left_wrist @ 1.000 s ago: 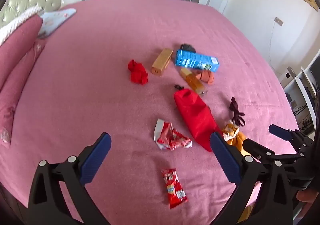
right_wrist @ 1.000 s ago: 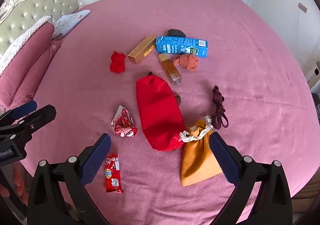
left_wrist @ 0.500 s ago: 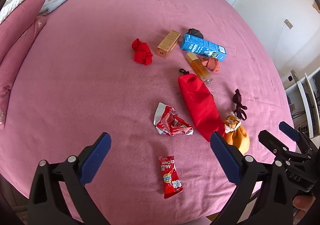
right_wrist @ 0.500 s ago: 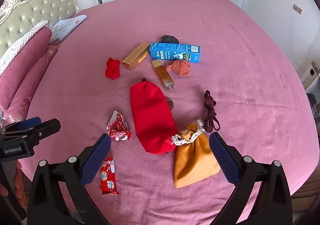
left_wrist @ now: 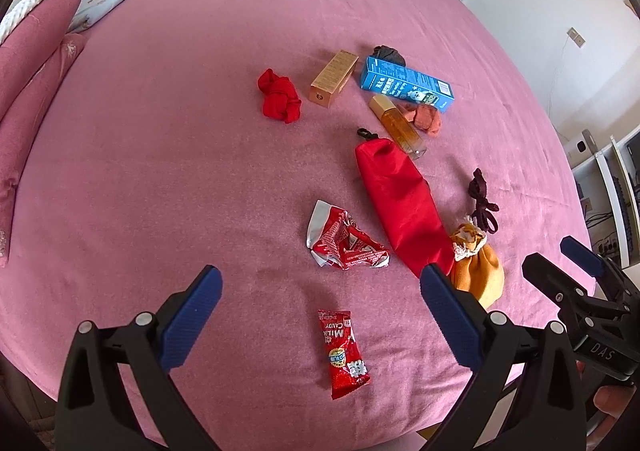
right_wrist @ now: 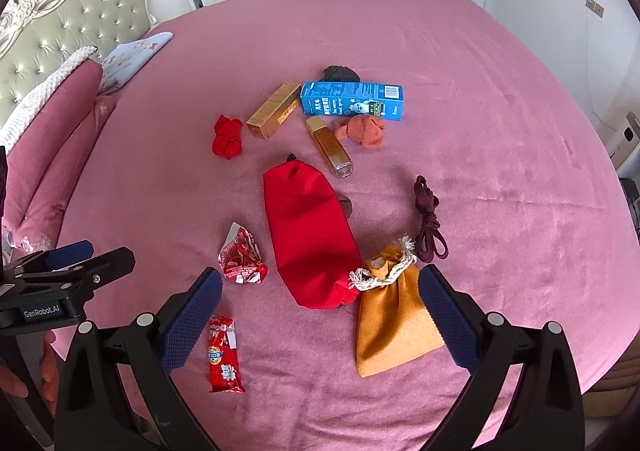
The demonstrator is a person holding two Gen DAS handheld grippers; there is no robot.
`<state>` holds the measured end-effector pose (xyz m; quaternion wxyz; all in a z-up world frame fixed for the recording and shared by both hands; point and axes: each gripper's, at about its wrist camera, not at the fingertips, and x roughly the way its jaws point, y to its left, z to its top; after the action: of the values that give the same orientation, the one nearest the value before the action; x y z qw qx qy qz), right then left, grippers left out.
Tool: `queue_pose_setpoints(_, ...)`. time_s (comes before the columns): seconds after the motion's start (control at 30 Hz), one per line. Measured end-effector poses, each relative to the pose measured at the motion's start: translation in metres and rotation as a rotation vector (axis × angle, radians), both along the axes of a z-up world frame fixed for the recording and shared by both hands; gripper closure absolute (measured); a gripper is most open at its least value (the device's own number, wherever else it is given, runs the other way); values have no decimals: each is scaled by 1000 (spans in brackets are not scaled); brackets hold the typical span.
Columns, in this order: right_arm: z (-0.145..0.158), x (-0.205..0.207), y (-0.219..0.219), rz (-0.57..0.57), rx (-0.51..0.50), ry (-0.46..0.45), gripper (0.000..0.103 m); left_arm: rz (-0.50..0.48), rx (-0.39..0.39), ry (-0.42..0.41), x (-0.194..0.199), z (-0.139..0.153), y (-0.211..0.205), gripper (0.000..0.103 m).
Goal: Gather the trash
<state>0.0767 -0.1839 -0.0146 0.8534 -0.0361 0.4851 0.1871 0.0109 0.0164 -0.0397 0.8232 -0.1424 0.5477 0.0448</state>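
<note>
Overhead, left gripper [left_wrist: 320, 291] and right gripper [right_wrist: 320, 291] both wide apart, empty-jawed above bed [left_wrist: 200, 131].

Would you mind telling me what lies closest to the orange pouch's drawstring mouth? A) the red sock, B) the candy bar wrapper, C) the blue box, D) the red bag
D: the orange pouch has its tied mouth right against the lower end of the red bag; the other items lie well apart.
</note>
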Motion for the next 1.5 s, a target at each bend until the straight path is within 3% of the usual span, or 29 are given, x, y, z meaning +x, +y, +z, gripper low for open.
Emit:
queue_pose_setpoints(0.67, -10, 19, 0, 28, 1, 24, 8, 25, -22, 44, 16, -19, 1, 4)
queue_pose_setpoints(1.5, -12, 30, 4, 58, -10, 13, 8, 15, -31, 47, 28, -20, -2, 4)
